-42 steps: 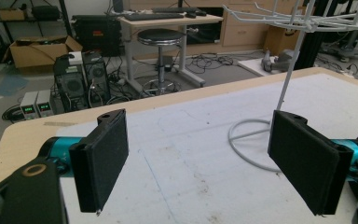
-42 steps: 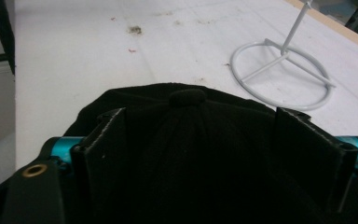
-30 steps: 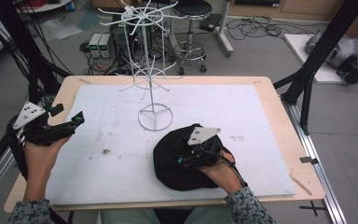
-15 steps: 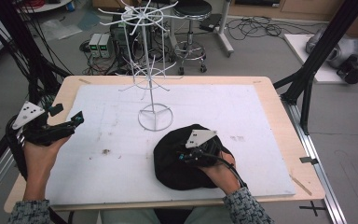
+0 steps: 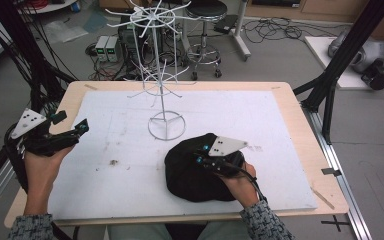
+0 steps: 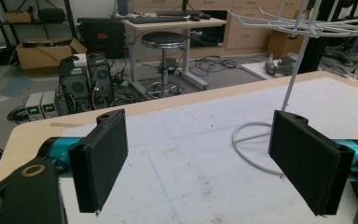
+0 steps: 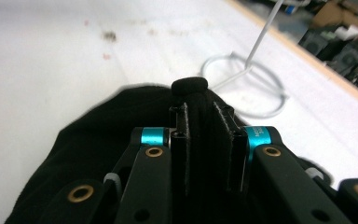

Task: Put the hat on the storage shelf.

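light: even, bright indoor | shadows: soft, faint | right gripper view: background blurred | high view: slightly soft

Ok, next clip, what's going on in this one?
A person stands at a table with a claw in each hand. The right claw is shut on a fold of a black cap lying on the white mat, near the ring base of a white wire display rack. The left claw is held open above the mat's left edge with nothing between its jaws. The cap is not yet on the rack.
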Action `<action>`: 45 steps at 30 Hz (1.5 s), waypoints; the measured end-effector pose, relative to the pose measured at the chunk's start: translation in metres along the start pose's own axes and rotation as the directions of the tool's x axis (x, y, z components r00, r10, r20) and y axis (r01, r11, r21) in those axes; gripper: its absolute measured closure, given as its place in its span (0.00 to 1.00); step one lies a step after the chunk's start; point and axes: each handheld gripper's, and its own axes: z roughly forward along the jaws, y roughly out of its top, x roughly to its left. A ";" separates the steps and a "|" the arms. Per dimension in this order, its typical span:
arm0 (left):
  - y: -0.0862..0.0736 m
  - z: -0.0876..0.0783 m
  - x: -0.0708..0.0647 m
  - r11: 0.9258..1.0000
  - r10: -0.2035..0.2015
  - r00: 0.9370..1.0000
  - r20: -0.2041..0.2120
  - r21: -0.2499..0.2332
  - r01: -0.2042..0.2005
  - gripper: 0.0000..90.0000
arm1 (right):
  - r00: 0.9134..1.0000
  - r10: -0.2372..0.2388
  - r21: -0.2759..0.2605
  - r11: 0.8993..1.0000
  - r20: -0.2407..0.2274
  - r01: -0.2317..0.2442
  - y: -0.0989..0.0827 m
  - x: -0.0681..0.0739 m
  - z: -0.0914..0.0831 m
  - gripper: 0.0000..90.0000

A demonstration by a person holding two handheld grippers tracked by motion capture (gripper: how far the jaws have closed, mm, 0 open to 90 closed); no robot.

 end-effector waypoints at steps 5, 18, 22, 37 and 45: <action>0.001 -0.001 0.001 1.000 0.000 1.000 -0.002 -0.002 0.000 0.22 | 1.000 0.019 -0.066 0.998 0.022 -0.017 0.000 -0.003 -0.010 0.87; 0.000 -0.002 0.002 1.000 -0.002 1.000 -0.005 -0.003 0.002 0.22 | 0.995 0.086 -0.211 0.975 0.056 -0.072 -0.002 -0.016 -0.034 0.87; 0.000 -0.001 0.002 1.000 -0.004 1.000 -0.004 -0.001 0.004 0.22 | 0.993 0.095 -0.253 0.965 0.070 -0.075 -0.003 -0.020 -0.043 0.87; 0.001 -0.003 0.004 1.000 -0.006 1.000 -0.011 -0.005 0.006 0.22 | 0.978 0.147 -0.387 0.919 0.151 -0.079 0.000 -0.045 -0.083 0.87; 0.001 -0.004 0.005 1.000 -0.006 1.000 -0.015 -0.005 0.006 0.22 | 0.967 0.181 -0.438 0.895 0.179 -0.087 0.004 -0.063 -0.100 0.87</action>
